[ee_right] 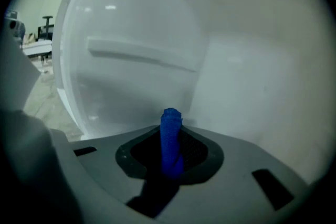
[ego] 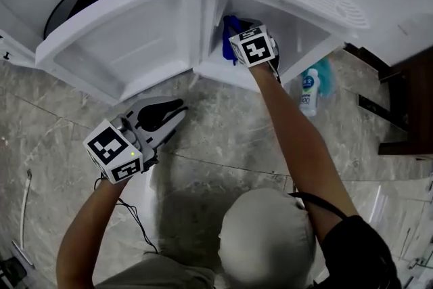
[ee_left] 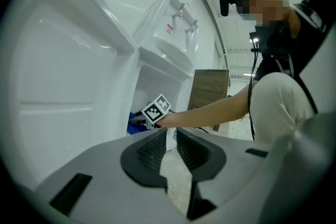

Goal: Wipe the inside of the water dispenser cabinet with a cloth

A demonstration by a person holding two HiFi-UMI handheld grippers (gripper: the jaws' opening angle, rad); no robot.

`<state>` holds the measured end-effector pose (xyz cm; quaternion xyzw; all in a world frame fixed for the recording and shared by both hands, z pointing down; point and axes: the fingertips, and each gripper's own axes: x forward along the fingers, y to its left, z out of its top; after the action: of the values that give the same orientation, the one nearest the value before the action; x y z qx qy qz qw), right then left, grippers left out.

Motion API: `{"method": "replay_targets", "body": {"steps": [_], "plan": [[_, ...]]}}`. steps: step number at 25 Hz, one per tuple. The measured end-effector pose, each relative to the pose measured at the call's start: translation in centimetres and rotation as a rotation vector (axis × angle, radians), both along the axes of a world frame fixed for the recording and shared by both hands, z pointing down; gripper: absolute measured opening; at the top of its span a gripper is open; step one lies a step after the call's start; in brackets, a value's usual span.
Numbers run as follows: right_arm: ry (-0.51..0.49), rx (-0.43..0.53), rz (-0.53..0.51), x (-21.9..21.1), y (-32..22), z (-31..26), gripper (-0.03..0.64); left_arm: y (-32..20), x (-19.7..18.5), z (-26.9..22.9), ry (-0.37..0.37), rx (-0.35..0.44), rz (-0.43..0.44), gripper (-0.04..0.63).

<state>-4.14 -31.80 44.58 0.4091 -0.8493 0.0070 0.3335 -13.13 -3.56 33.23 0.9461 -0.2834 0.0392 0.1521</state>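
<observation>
Grey marble-look floor [ego: 223,139] here, with a white water dispenser [ee_left: 176,23] standing on it and its cabinet [ego: 298,44] wide open. The door [ego: 128,44] is swung out to the cabinet's left. The right gripper [ee_right: 173,152] is reaching inside the cabinet with its jaws clamped on a blue cloth [ee_right: 170,123], which sticks up as a bunched roll between the pads, close to the white inner wall. The left gripper [ee_left: 171,144] hangs outside the cabinet, above the floor just below the door. Its jaws are a narrow gap apart with nothing in them.

As for writing, there's not much to read. A white bottle with a blue label [ego: 309,93] stands on the floor just right of the cabinet, but the print is too small to make out. Same for the red sticker [ee_left: 170,29] on the dispenser front above the cabinet. The cubes on the grippers only carry black-and-white square markers.
</observation>
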Motion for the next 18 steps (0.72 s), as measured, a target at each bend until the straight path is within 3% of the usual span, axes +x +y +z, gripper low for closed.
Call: {"method": "replay_targets", "body": {"steps": [3,5,13,18], "plan": [[0.129,-0.01,-0.052,-1.0,-0.8,1.4,0.069,-0.1,-1.4,-0.7,0.03,0.005,-0.036,0.067],[0.164,-0.015,-0.055,-1.0,-1.7,2.0,0.069,0.0,-2.1,-0.4,0.041,0.0,-0.05,0.067],[0.172,-0.004,-0.004,-1.4,-4.2,2.3,0.069,0.2,-3.4,1.1,0.134,-0.078,-0.105,0.067],[0.142,-0.061,-0.052,-1.6,-3.2,2.8,0.067,-0.5,-3.2,1.1,0.126,-0.07,-0.107,0.066]]}}
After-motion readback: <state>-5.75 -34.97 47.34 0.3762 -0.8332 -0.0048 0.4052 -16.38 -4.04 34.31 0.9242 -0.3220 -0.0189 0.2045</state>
